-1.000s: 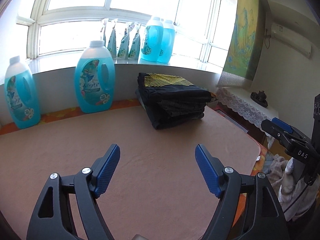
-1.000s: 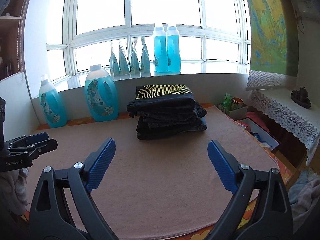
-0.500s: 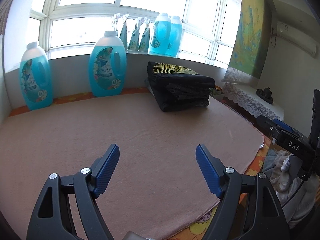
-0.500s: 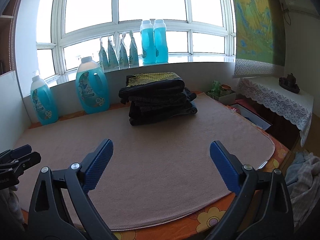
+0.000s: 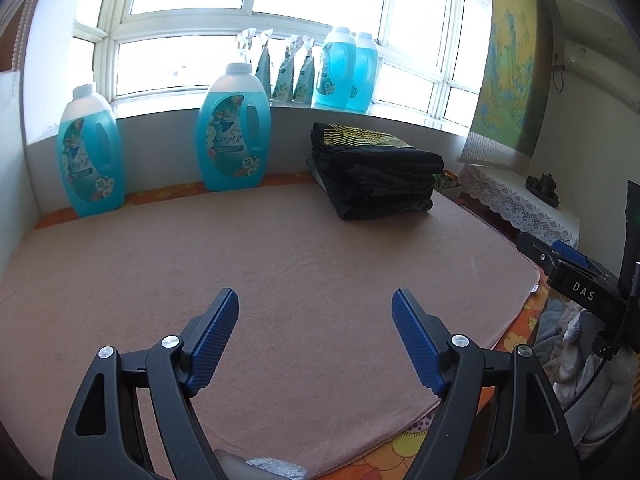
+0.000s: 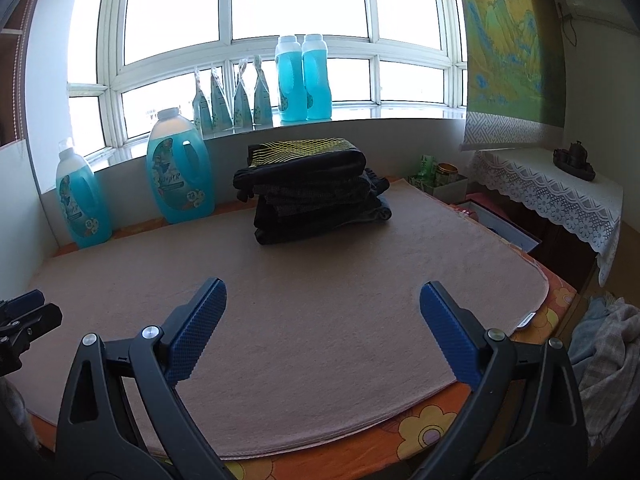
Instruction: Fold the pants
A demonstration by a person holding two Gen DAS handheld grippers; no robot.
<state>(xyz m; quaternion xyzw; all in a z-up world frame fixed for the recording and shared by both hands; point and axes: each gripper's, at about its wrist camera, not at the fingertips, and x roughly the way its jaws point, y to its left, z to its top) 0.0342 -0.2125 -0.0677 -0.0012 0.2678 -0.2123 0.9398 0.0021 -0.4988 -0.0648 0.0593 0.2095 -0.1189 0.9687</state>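
Left wrist view: left gripper [image 5: 315,308] hangs low over the peach-pink fleece mat on the worktop [image 5: 280,264], blue-padded fingers [image 5: 212,340] spread wide with nothing between them.
Stack: neat pile of folded dark pants with a yellow-patterned piece on top [image 5: 376,172] sits at the far side of the mat, ahead and to the right of the fingers, well apart from them.
Landmark: nearer of the two big blue detergent jugs [image 5: 236,128] stands just left of the stack, against the grey sill wall.
Loose laundry: pale crumpled clothes [image 5: 568,352] lie off the mat's right edge, below the right gripper [image 5: 568,260], seen side-on here.

Right wrist view: right gripper [image 6: 323,304] held level above the mat's near edge, fingers [image 6: 448,332] parted and empty.
Stack from here: straight ahead and slightly left of centre, its long side running left to right across the view.
Next garment: no unfolded pants lie on the mat; the heap of pale cloth [image 6: 600,344] to the right of the mat is the likely source, and the right hand seems nearer to it.
Other tool: left gripper's tip [image 6: 24,316] shows at the left edge, near the mat's left side.
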